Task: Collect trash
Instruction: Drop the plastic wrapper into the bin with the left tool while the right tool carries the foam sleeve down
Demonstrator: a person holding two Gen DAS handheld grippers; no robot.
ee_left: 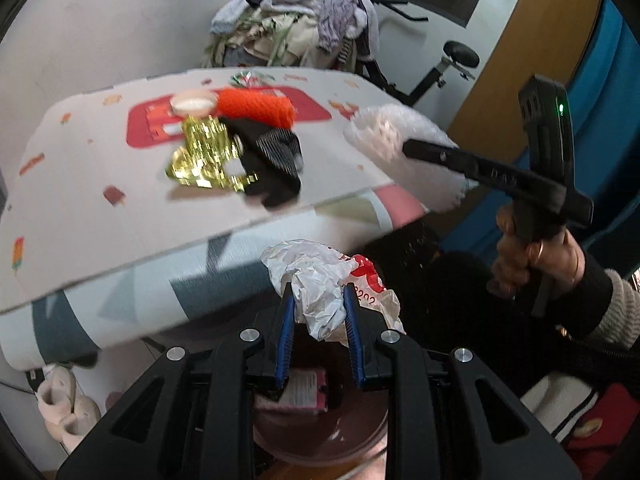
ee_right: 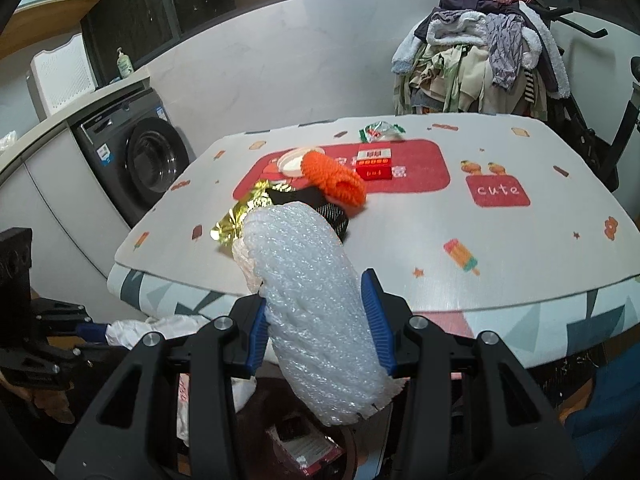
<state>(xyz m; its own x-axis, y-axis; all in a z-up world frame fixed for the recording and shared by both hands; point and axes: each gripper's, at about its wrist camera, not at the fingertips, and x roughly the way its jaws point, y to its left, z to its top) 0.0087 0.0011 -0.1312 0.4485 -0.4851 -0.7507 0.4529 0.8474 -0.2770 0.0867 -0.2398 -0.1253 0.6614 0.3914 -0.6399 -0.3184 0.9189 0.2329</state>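
Note:
My left gripper is shut on a crumpled white paper wrapper with red print, held over a brown bin below the table edge. My right gripper is shut on a roll of white bubble wrap; in the left wrist view the roll hangs over the table's right corner. On the table lie gold foil, an orange knitted piece, a black cloth, a white lid, a red box and a green-red wrapper.
The bin holds a pink packet, also seen in the right wrist view. A clothes pile on an exercise bike stands behind the table. A washing machine is at the left. Slippers lie on the floor.

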